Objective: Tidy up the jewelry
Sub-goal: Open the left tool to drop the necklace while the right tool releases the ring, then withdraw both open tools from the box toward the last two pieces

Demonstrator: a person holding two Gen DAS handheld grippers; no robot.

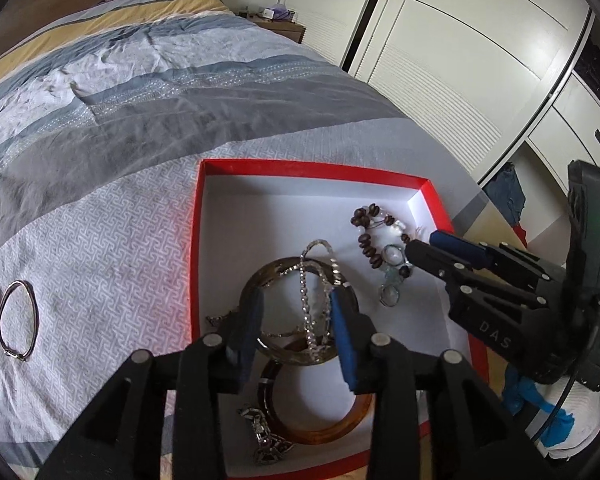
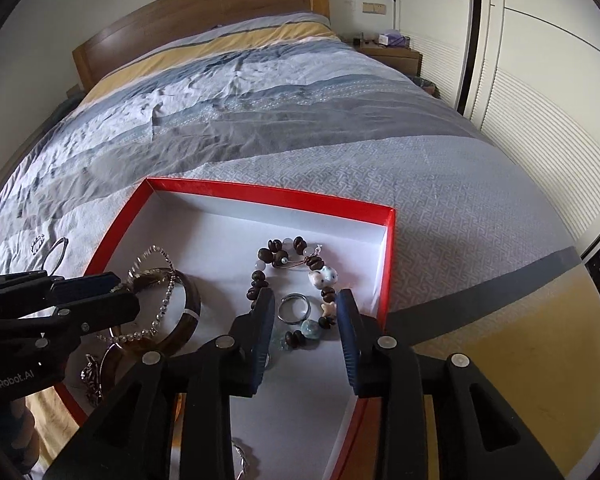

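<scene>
A red box with a white inside lies on the bed. It holds a rhinestone chain draped over brown bangles, a bead bracelet, a silver ring and a metal chain. My left gripper is open, its fingers either side of the rhinestone chain. My right gripper is open over the bead bracelet and ring. A thin silver bangle lies on the bedspread left of the box.
The bed has a grey, blue and yellow striped cover and a wooden headboard. White wardrobe doors stand to the right. A nightstand is beside the bed's head. A small trinket lies near the thin bangle.
</scene>
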